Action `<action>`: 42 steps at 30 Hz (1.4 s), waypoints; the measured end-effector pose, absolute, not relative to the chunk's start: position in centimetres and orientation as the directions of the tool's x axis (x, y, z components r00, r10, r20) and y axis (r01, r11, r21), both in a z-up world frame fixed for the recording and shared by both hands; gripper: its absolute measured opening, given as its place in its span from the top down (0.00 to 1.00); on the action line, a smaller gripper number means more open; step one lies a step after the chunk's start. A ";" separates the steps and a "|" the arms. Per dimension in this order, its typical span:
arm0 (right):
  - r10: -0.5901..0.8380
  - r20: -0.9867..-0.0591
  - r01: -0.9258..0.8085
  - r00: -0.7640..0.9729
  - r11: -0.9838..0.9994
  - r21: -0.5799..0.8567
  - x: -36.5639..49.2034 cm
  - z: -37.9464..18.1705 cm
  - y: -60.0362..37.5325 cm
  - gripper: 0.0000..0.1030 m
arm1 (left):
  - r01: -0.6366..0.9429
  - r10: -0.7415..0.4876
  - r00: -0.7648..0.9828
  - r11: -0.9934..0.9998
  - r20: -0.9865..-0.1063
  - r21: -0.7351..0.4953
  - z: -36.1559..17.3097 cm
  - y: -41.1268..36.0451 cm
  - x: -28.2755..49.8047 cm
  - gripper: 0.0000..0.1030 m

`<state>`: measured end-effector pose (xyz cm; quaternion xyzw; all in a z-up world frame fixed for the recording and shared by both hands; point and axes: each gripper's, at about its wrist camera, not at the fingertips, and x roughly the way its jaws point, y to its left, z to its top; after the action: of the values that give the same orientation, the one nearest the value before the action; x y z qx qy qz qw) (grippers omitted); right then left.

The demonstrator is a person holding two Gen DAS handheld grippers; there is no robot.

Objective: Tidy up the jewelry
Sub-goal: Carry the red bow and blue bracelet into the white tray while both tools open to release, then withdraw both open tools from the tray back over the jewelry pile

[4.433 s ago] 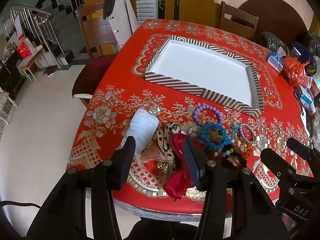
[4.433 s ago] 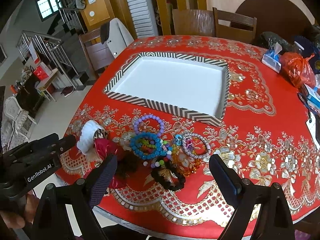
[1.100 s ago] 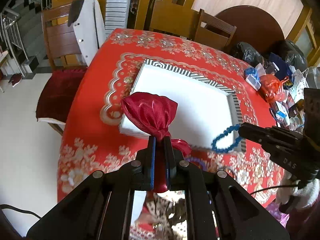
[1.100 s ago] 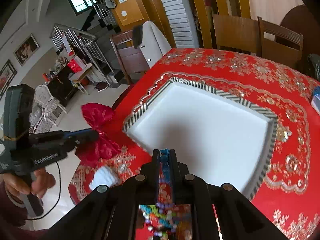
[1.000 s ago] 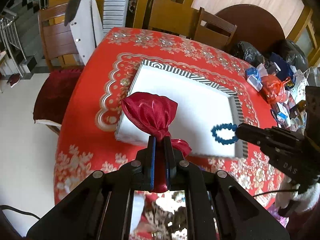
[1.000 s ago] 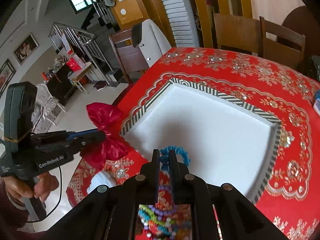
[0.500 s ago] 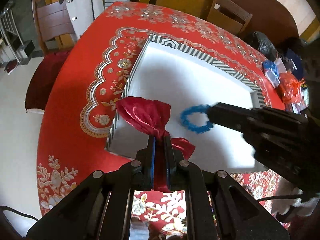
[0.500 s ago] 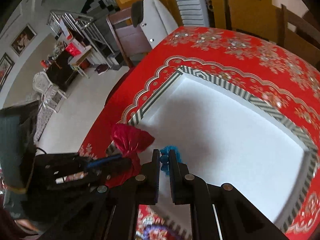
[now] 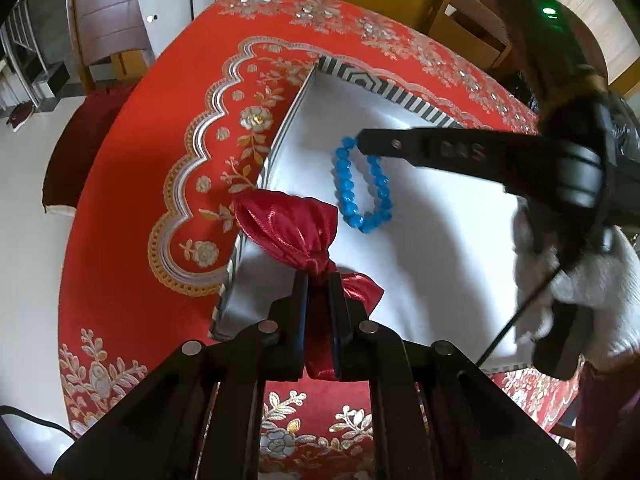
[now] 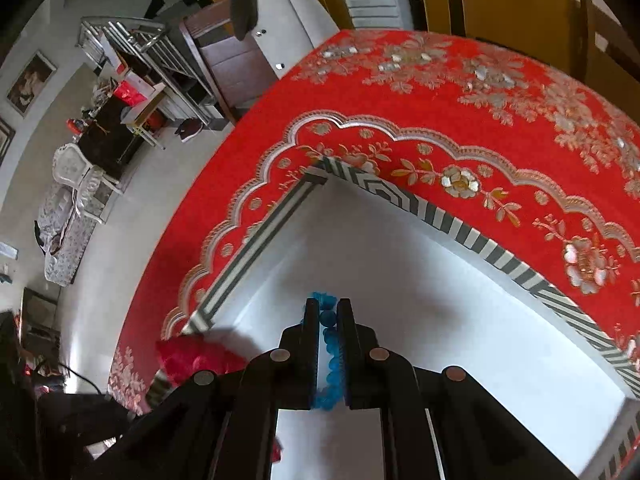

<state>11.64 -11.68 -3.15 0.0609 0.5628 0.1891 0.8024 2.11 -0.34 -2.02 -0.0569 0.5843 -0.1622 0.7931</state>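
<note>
Both pieces hang over the white tray (image 9: 420,240), the left hand-held gripper (image 9: 318,280) pinching the red bow (image 9: 288,228) and the right hand-held gripper (image 10: 328,308) pinching the blue bracelet (image 9: 360,196), so next they should go lower and let go.

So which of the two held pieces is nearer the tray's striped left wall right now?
The red satin bow in the left gripper; it overlaps that wall, while the blue bead bracelet hangs farther inside.

Glossy satin bow (image 9: 288,232), faceted glassy blue bead bracelet (image 9: 362,184).
</note>
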 end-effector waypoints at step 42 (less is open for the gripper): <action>0.282 -0.796 -0.001 0.535 0.943 0.333 -16.7 8.6 -23.5 0.59 | 0.225 -0.316 0.438 0.945 -0.842 -0.238 7.3 -0.5 -13.3 0.45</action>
<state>-16.69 -23.49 8.63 0.1476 0.4750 0.0818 0.8636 -13.29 -0.48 7.32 -0.0452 0.5057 -0.1596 0.8466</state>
